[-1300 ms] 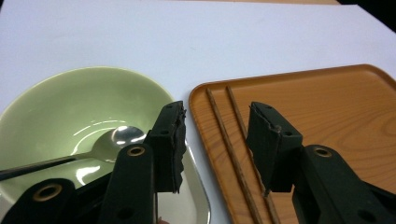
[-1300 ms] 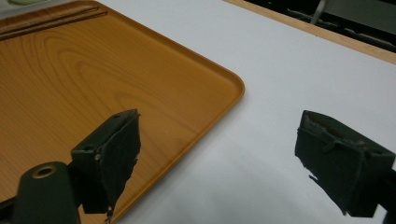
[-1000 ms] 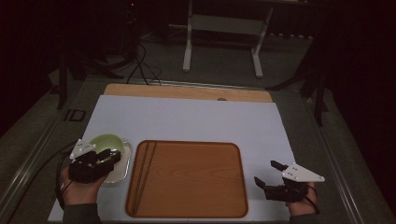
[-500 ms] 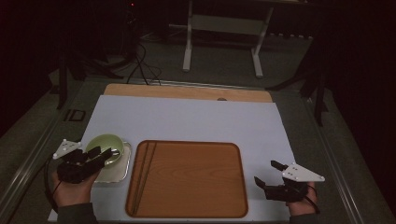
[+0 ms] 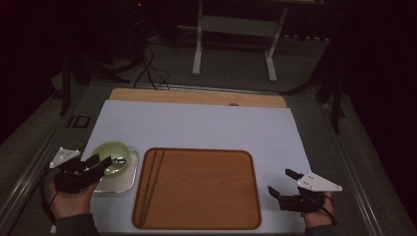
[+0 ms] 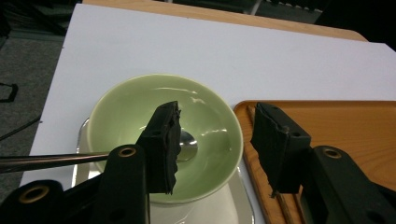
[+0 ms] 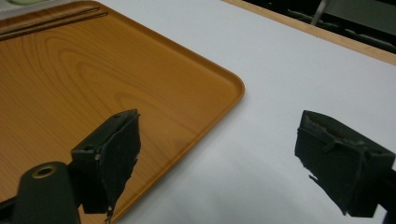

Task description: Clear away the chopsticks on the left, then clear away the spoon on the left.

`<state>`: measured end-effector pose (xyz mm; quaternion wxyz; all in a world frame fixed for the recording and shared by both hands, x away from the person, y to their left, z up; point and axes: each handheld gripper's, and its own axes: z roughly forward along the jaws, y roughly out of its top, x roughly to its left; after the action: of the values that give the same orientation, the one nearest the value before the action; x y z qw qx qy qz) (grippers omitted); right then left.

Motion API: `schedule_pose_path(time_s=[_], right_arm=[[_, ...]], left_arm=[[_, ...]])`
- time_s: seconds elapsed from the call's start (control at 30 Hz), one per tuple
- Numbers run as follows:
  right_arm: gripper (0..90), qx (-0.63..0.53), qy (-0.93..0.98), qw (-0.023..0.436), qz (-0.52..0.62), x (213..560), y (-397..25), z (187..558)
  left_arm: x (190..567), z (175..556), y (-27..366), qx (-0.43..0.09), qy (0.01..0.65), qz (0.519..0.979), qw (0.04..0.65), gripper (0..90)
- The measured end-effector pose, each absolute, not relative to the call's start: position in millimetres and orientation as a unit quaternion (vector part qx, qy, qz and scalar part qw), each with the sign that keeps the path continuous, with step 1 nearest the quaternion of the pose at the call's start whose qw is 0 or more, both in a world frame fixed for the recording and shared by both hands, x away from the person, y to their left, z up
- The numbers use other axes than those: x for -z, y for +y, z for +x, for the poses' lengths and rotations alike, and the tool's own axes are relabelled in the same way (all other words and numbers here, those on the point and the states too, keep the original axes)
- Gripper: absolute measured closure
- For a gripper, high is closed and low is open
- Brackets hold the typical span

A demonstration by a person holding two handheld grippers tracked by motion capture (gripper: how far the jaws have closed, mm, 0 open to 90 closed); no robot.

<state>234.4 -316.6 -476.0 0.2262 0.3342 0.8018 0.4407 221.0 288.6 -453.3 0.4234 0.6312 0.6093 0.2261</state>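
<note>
Green glazed bowl (image 5: 112, 155) sat on steel tray (image 5: 124, 183) near table's front-left corner, metal spoon (image 6: 180, 148) inside, handle over rim. Left gripper (image 5: 101, 163) had drawn back leftward off bowl since earlier frames; jaws spread, holding nothing. Right gripper (image 5: 281, 184) unmoved near front-right corner, jaws wide apart, empty. Rounded wooden tray (image 5: 196, 188) between them.

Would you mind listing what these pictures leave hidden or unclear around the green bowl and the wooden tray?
- Spoon: in the left gripper view, a jaw of the left gripper covers where its handle meets its head.
- Green bowl: in the high view, that gripper overlaps its near rim.
- Chopsticks on the wooden tray: too thin and dim to tell tips.
- Metal tray: partly under the bowl.
</note>
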Motion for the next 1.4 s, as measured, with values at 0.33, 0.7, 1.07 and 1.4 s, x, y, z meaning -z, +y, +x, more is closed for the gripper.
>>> schedule_pose_path(time_s=[0.33,0.7,1.07,1.4], right_arm=[[14.2,-0.441,0.801,0.226,0.335,475.9,-316.7,234.3],[14.2,-0.441,0.802,0.226,0.334,476.1,-316.9,234.5],[14.2,-0.441,0.802,0.226,0.334,476.2,-316.8,234.7],[14.2,-0.441,0.802,0.226,0.334,475.8,-316.5,234.4]], left_arm=[[458.4,222.5,296.2,-0.237,0.609,0.631,0.417,51.1],[461.1,222.3,299.5,-0.252,0.614,0.630,0.404,51.4],[466.5,222.0,307.1,-0.251,0.626,0.625,0.394,52.1],[472.1,214.1,312.9,-0.242,0.638,0.619,0.389,52.8]])
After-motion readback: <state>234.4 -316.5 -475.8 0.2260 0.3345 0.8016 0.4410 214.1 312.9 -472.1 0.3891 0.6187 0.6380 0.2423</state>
